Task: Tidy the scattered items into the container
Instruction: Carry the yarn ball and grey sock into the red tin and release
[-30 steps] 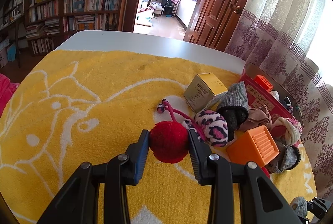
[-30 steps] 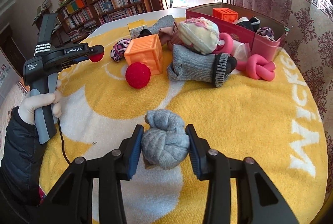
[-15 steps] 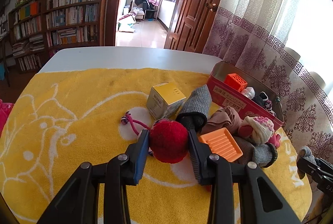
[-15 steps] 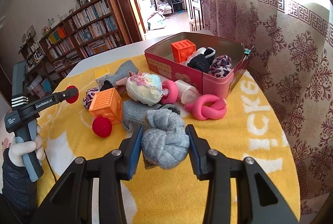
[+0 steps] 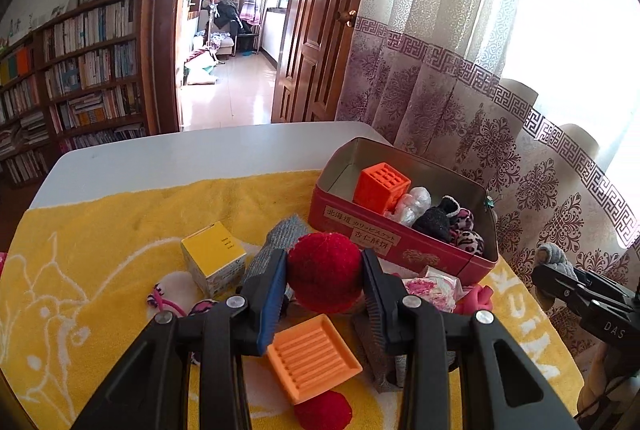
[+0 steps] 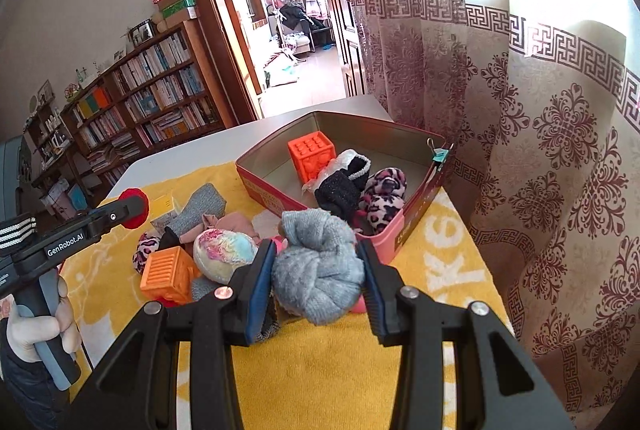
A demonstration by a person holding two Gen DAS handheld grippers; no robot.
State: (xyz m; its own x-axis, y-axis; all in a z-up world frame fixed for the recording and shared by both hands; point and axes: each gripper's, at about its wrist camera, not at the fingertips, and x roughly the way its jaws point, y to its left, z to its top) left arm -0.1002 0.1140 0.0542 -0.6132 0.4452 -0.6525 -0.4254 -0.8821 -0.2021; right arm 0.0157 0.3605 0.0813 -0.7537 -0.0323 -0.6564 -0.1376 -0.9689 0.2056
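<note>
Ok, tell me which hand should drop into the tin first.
Right, probably. Its gripper holds the grey sock right beside the tin, while the left gripper with the red pompom hangs back over the clutter.

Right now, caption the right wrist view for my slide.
Right gripper carries a knotted grey sock toward the red tin over the yellow towel.

Patterned curtain [image 5: 460,134], bookshelf [image 5: 80,70] and open wooden door [image 5: 320,30] stand behind.
</note>
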